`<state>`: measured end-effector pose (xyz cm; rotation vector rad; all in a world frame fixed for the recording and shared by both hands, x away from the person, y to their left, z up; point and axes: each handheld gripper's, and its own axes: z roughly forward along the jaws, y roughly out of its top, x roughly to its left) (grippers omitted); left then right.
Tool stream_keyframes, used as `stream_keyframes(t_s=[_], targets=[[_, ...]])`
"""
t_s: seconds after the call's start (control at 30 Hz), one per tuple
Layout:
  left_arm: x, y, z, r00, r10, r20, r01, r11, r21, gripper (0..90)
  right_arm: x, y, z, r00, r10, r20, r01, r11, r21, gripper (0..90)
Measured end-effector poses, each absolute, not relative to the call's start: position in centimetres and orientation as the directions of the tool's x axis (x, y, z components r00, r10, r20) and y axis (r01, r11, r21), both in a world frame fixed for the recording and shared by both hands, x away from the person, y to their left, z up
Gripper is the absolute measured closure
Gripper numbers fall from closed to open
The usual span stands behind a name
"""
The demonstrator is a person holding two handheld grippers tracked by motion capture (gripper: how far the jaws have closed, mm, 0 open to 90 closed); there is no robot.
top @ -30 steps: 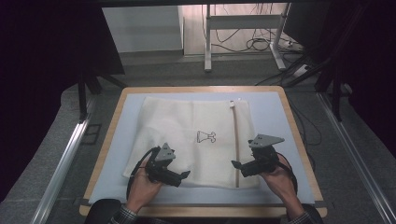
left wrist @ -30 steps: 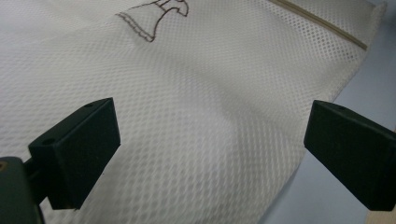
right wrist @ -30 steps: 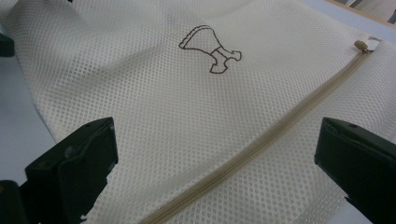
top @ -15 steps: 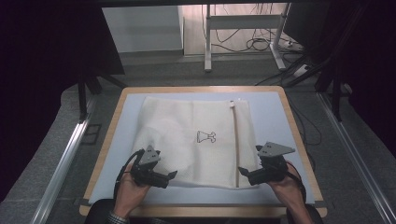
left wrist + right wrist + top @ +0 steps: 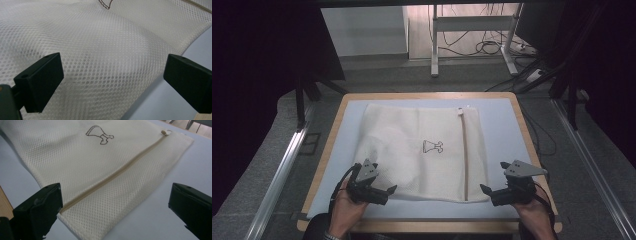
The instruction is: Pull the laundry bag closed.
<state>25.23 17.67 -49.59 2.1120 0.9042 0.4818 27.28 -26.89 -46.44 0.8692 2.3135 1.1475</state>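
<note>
A cream mesh laundry bag (image 5: 422,155) lies flat on the pale blue mat (image 5: 504,130), with a small dark printed figure (image 5: 432,147) at its middle and a beige zipper (image 5: 464,155) running down its right side. My left gripper (image 5: 387,192) rests open at the bag's near left corner, and the mesh (image 5: 105,57) spreads between its jaws. At the near right corner my right gripper (image 5: 486,191) is open too. It looks along the zipper (image 5: 117,173) toward the pull (image 5: 163,132) at the far end. Nothing is held.
The mat sits on a wood-edged table (image 5: 324,165). Metal rails run along the floor at left (image 5: 277,175) and right (image 5: 597,175). Beyond the far edge stand a white desk frame (image 5: 472,35) and loose cables (image 5: 492,47).
Both grippers have drawn back toward the near edge and outward, off the bag's lower middle to its near corners. The bag lies as before.
</note>
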Motion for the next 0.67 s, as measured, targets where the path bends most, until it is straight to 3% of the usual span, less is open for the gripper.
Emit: stream_keyframes(t_s=[0.67], targets=[[24.2,18.3,-50.4,0.652,0.752,0.093,0.455,-0.487,0.746,2.4,25.9,-29.7,-47.8,-0.678,0.734,-0.041,0.429,0.440,0.789,0.0]])
